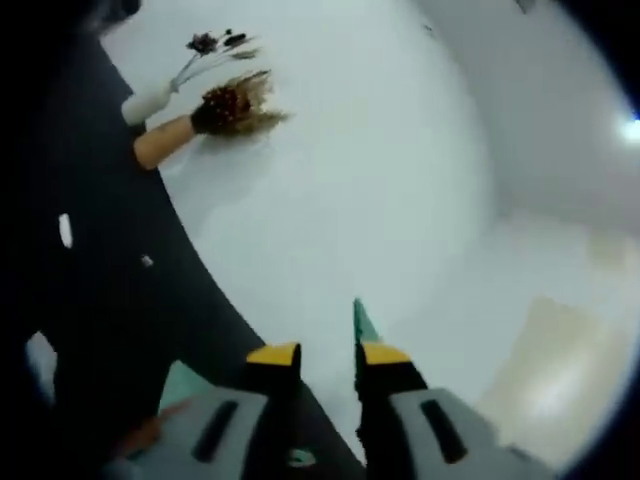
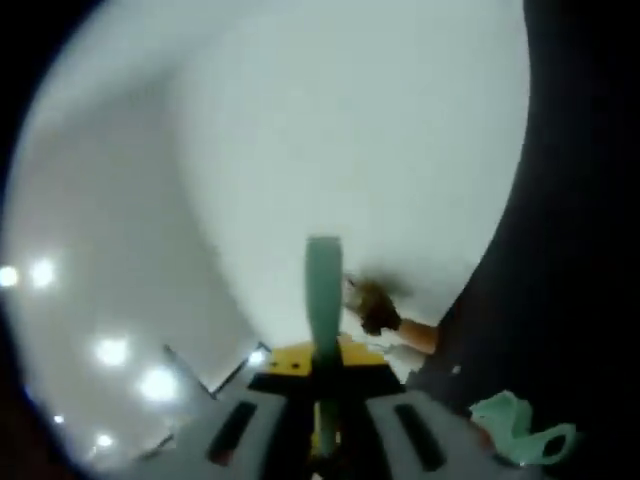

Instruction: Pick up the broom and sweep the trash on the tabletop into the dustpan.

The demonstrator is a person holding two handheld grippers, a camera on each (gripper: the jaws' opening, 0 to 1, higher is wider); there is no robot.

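In the right gripper view my right gripper [image 2: 322, 365] is shut on the broom's teal handle [image 2: 323, 285], which rises straight up between the yellow-tipped jaws. A teal shape, likely the dustpan [image 2: 512, 425], lies on the black tabletop [image 2: 570, 250] at lower right. In the left gripper view my left gripper [image 1: 328, 356] stands open over the table's edge, with dark table showing in the gap. A thin teal sliver [image 1: 362, 320] stands against its right finger. A teal patch [image 1: 185, 385] and a small orange scrap [image 1: 150, 435] lie behind the left finger. What they are is blurred.
A bunch of dried flowers [image 1: 235, 105] in a tan vase [image 1: 160, 143] and a white vase [image 1: 148, 103] lie at the black tabletop's [image 1: 110, 280] far edge, and the flowers [image 2: 375, 305] show small beside the broom handle. Pale wall and floor lie beyond.
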